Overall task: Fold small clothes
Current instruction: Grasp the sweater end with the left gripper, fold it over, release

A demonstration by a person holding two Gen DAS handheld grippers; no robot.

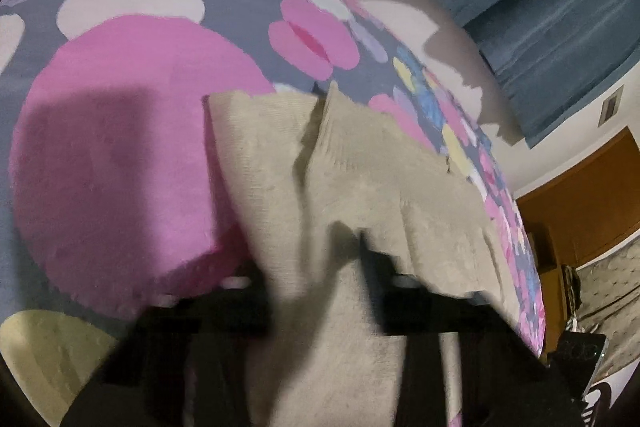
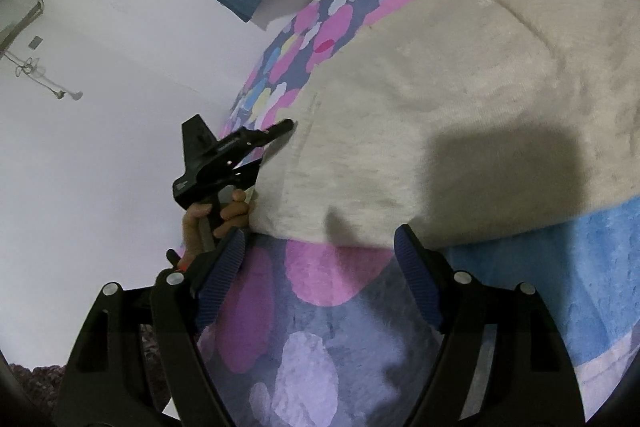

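Step in hand, as I read it: getting hold of the beige garment (image 2: 460, 95) at two edges, prior to the 1st fold. It lies spread on the bed, over the spotted bedspread (image 2: 320, 307), w/ a blue patch of the spread just beside its near edge.

Left hand-held gripper (image 1: 320, 259): fingers (image 1: 256, 291) blurred in its own view, but beige cloth runs up btwn them and they sit close together, so clamped on the garment's edge, I'd say. From the right wrist view it shows at the garment's left edge (image 2: 280, 129), a person's hand (image 2: 224, 215) round its handle.

Right hand-held gripper (image 2: 320, 259): jaws wide apart, nothing btwn the blue pads (image 2: 416, 279) but bedspread; tips just short of the garment's near hem, not touching.

Next move needs: right one fwd onto the near hem, pads closing on one layer only, not the bedspread under it; then both lift together and carry the edge across. Cloth is soft and fuzzy, prob. sags, so keep it taut btwn the 2 grips.

Count: 1 garment, 2 hand-held grippers, 1 bedspread, 1 hand visible. No other clothes in view.
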